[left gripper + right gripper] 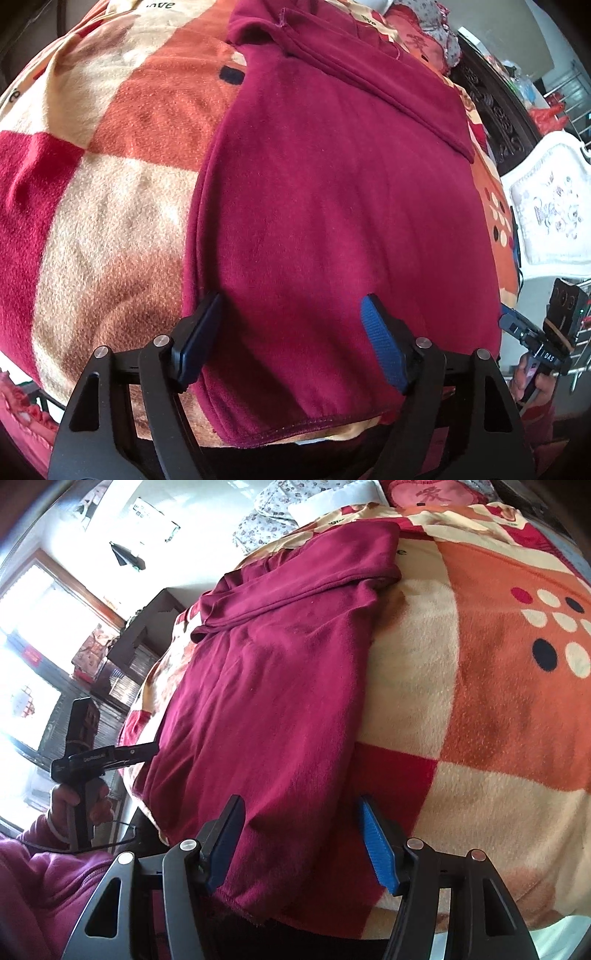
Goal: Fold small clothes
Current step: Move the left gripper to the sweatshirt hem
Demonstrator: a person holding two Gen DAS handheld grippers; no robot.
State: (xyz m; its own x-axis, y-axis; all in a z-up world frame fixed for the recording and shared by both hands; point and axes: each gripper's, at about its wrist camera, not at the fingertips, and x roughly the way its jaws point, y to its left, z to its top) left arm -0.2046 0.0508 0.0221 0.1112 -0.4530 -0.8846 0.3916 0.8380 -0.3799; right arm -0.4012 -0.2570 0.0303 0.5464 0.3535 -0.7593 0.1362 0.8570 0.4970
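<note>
A maroon fleece garment lies flat on the checked blanket, with a sleeve folded across its far end. My left gripper is open over the near hem's left corner, its left finger at the garment's side edge, and no cloth is pinched. In the right wrist view my right gripper is open astride the near right corner of the garment. The cloth's edge lies between the pads without being pressed. A hand holds each gripper: the right gripper and the left gripper each show in the other's view.
Flowered pillows lie at the head of the bed. A white padded chair back and dark carved wood stand beside the bed. A bright window and dark cabinet are on the other side. The blanket ends near the grippers.
</note>
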